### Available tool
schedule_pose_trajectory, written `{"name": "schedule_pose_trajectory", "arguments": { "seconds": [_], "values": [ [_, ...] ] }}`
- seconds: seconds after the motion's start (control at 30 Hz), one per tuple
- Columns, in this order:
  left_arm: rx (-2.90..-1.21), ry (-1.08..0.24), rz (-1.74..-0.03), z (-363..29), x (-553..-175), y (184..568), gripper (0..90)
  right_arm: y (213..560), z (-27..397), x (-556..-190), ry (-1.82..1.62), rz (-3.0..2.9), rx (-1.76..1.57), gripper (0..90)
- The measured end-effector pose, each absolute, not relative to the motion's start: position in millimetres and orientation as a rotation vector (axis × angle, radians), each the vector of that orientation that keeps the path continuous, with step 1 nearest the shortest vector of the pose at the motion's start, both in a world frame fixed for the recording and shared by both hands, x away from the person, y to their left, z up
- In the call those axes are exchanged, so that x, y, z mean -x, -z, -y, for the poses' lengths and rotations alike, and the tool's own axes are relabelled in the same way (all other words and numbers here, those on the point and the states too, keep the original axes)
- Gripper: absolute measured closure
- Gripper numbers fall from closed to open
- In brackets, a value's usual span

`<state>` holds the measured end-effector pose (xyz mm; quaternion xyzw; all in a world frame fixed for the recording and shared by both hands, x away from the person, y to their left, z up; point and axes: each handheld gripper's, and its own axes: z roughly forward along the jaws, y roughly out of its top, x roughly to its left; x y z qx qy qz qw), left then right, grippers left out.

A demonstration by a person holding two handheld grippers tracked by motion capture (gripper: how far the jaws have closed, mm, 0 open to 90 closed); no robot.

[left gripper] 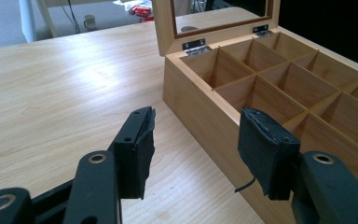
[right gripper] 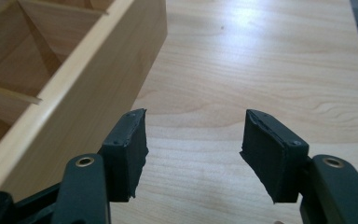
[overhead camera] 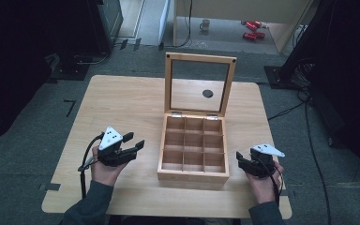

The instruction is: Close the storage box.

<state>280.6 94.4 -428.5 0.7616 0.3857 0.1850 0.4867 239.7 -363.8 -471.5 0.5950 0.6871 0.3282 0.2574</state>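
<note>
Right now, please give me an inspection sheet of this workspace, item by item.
Surface: wooden table, bare wood around the box.
Job's things: wooden box, lid upright, nine compartments hold nothing.
Clutter: nothing seen on the table.
Grippers: left gripper and right gripper flank the box, jaws apart, nothing between them.
Cables: one cable trails from the left gripper.
Surroundings: mug and red items on the floor beyond.

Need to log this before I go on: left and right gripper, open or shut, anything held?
Left gripper: open, holding nothing, beside the open wooden nine-compartment box.
Right gripper: open, holding nothing, over the light wooden table.
</note>
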Motion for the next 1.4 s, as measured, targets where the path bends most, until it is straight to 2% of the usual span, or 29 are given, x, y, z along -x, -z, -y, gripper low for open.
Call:
{"name": "schedule_pose_trajectory", "arguments": {
  "seconds": [0.67,1.4],
  "values": [
    [-1.846,-0.469,-0.931,-98,-308,405,47.2,424,364,-255,-0.91,-1.871,-1.513,40.9],
    [-1.843,-0.45,-0.902,-83,-341,385,46.9,398,354,-290,-0.928,-1.878,-1.429,45.0]
  ]
}}
